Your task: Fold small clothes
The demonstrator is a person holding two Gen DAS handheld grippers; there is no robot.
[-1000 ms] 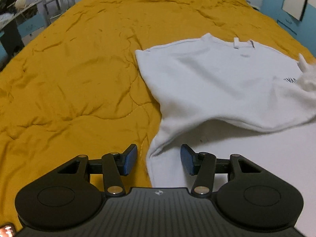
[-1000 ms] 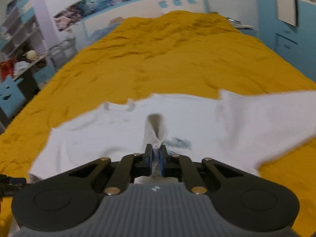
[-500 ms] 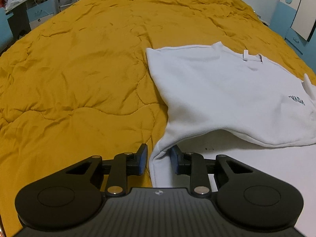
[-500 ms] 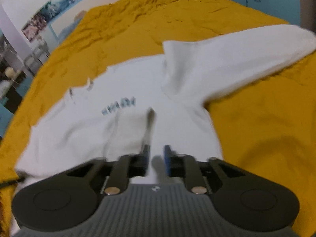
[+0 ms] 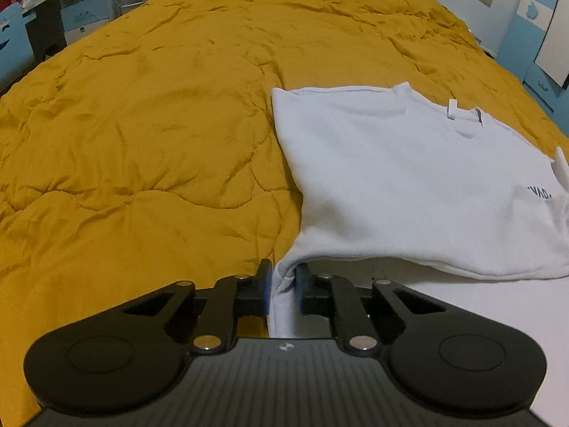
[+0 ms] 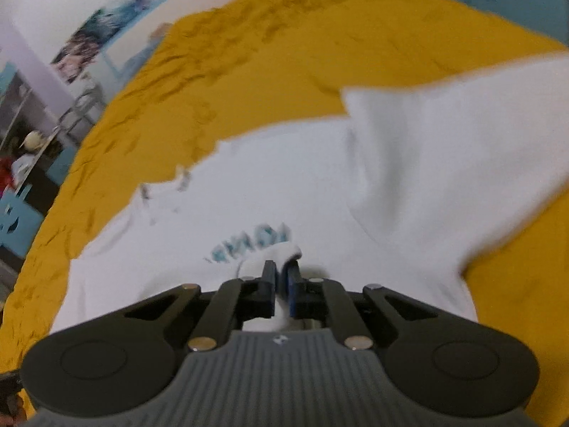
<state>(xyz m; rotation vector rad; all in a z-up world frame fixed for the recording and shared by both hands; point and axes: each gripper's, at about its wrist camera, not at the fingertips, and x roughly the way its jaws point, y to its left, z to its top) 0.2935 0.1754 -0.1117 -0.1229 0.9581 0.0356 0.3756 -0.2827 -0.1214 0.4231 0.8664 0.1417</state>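
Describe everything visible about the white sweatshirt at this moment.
The white sweatshirt looks like soft, thick knit, with a ribbed neckline, a small neck loop and dark lettering on the chest. It lies partly folded on the mustard quilt, one sleeve spread to the side. The left gripper pinches its near edge; the right gripper pinches a bunched fold near the lettering.

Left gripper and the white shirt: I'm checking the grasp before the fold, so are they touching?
Touching. In the left wrist view the left gripper has both blue pads pressed against the bunched edge of the white shirt, with no gap visible.
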